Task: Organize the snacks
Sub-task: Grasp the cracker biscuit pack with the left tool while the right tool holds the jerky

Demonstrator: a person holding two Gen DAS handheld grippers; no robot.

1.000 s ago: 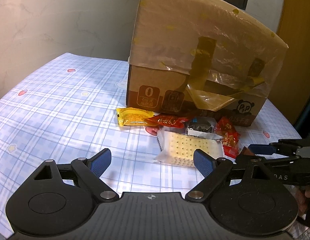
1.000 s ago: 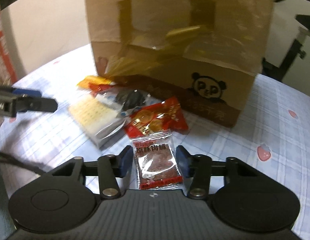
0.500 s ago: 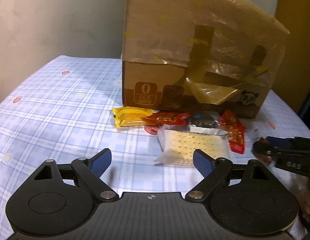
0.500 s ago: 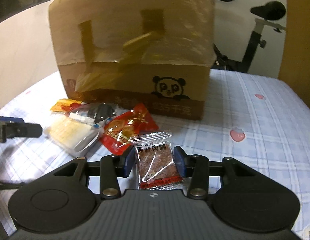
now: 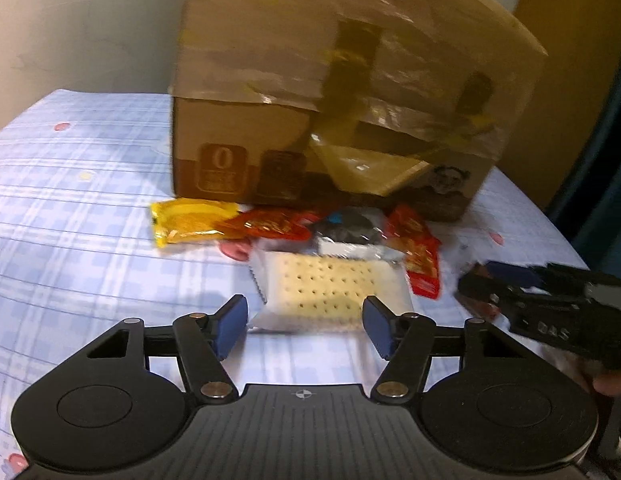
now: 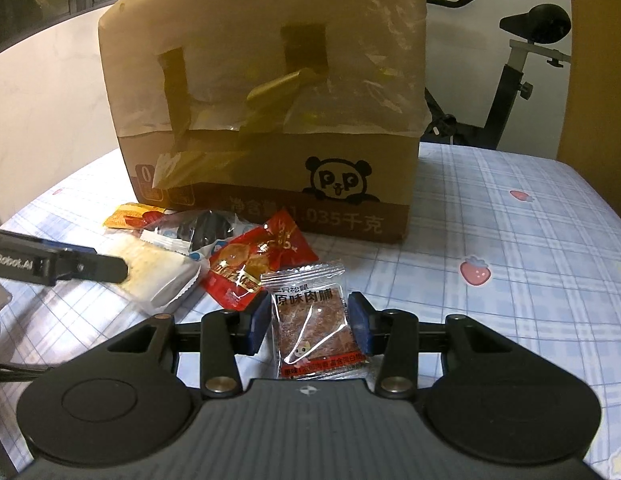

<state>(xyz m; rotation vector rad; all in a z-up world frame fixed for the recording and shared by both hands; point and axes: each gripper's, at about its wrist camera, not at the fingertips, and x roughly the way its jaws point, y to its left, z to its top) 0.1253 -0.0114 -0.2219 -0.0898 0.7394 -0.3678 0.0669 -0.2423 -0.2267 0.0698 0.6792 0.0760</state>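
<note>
Two hand-held grippers: right hand-held gripper clamps clear jerky packet, frame centre; left hand-held gripper closing round pale cracker pack, centre, w/o contact yet. Centre pads, squeeze gently.

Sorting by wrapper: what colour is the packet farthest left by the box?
Yellow packet, clearest in the left wrist view.

Glossy plastic snack wrappers lie before a matt cardboard box.
</note>
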